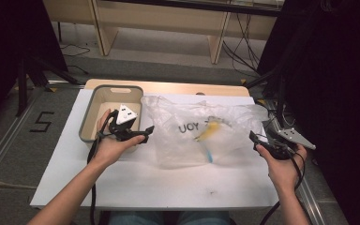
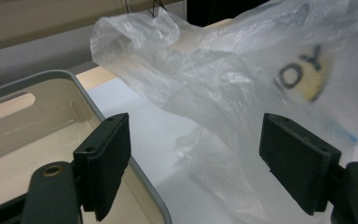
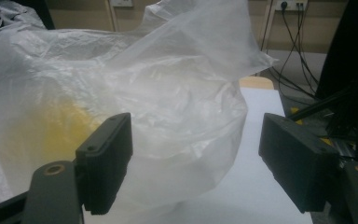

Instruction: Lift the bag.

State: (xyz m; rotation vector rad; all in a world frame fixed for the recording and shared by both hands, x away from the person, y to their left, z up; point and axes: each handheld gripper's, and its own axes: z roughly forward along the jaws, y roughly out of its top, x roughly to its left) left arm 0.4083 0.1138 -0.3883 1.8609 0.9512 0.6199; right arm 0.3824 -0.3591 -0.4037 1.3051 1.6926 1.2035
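A crumpled clear plastic bag with black letters lies in the middle of the white table; something yellow and a bit of blue show through it. My left gripper hovers at the bag's left edge, over the near right corner of a grey tub, jaws wide apart with nothing between them. In the left gripper view the bag lies ahead and the tub to the left. My right gripper is open at the bag's right edge. Seen from the right gripper, the bag bulges close in front.
The tub holds nothing that I can see. Behind the table stand wooden furniture legs and loose cables on the floor. Black equipment crowds the right side. A "5" mark is on the floor at left.
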